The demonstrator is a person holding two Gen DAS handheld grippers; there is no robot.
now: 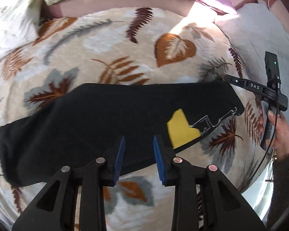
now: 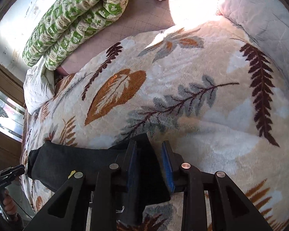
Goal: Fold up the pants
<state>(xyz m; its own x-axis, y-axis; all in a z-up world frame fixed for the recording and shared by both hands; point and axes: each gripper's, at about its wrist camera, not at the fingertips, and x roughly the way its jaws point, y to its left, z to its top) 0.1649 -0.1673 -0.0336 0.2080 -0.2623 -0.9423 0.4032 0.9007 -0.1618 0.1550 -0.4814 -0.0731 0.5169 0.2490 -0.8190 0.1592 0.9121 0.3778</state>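
The black pants (image 1: 109,119) lie flat on the leaf blanket (image 1: 109,44) that covers the bed. They already look folded into one long dark strip. The strip's long way runs from side to side, past both claws.

Taking the pants as the landmark: in the left wrist view the left claw (image 1: 138,159) hangs over the near long edge of the pants, about in the middle of the strip. Its blue pads (image 1: 119,154) stand a little apart, and nothing is pinched between them; only the cloth far below shows in the gap. It points steeply down at the pants.

The yellow patch (image 1: 180,128) with the white drawing sits on the pants toward the end near the right claw. At that end a hand (image 1: 279,130) holds the right claw's handle. The tips of the right claw (image 1: 228,78) reach the far corner of the pants there.

In the right wrist view the right claw (image 2: 150,161) is right at that end of the pants (image 2: 82,159). A dark flap of the cloth sits between its pads, but the pads are a little open and do not seem to squeeze it. It also tilts down.

The next fold would likely bring one short end over to the other, so the right claw, already at an end, is better placed.

Farther off, past the pants, lie a green quilt (image 2: 77,17) and a white pillow (image 2: 260,13).
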